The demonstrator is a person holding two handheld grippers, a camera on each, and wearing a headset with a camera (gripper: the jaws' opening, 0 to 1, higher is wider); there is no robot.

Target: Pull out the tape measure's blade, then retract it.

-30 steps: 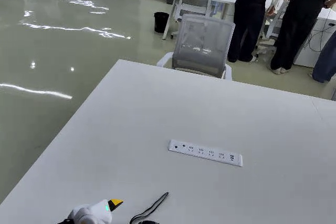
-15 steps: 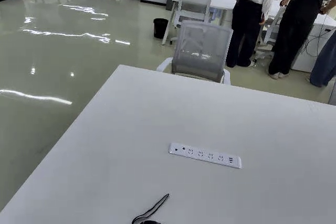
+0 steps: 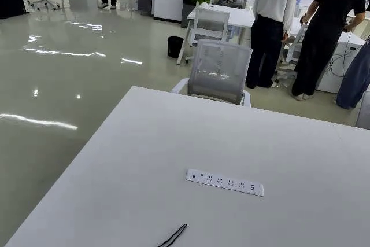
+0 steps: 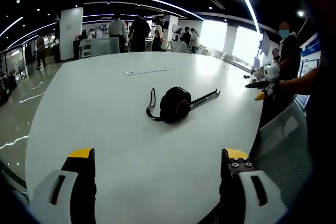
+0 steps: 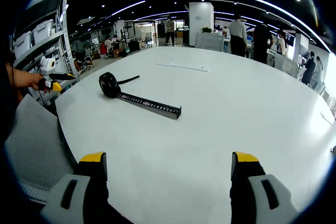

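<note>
A black tape measure (image 4: 175,103) lies on the white table (image 4: 105,129), its blade (image 4: 206,98) drawn out flat and a black wrist strap (image 4: 151,106) curling off the case. In the right gripper view the case (image 5: 108,85) sits at the left and the blade (image 5: 149,104) runs right to its hook end. The strap's tip (image 3: 173,235) reaches the head view's bottom edge. My left gripper (image 4: 157,156) is open, well short of the case. My right gripper (image 5: 169,157) is open too, back from the blade. Each gripper holds nothing.
A white power strip (image 3: 224,182) lies mid-table. A grey mesh chair (image 3: 219,73) stands at the far table edge, with people standing behind it. The right gripper (image 4: 255,88) hangs off the table's side in a hand; the left gripper (image 5: 61,82) does likewise.
The head camera has tilted up. A gripper that stood at the near table edge a second ago has drawn back past the bottom of the head view.
</note>
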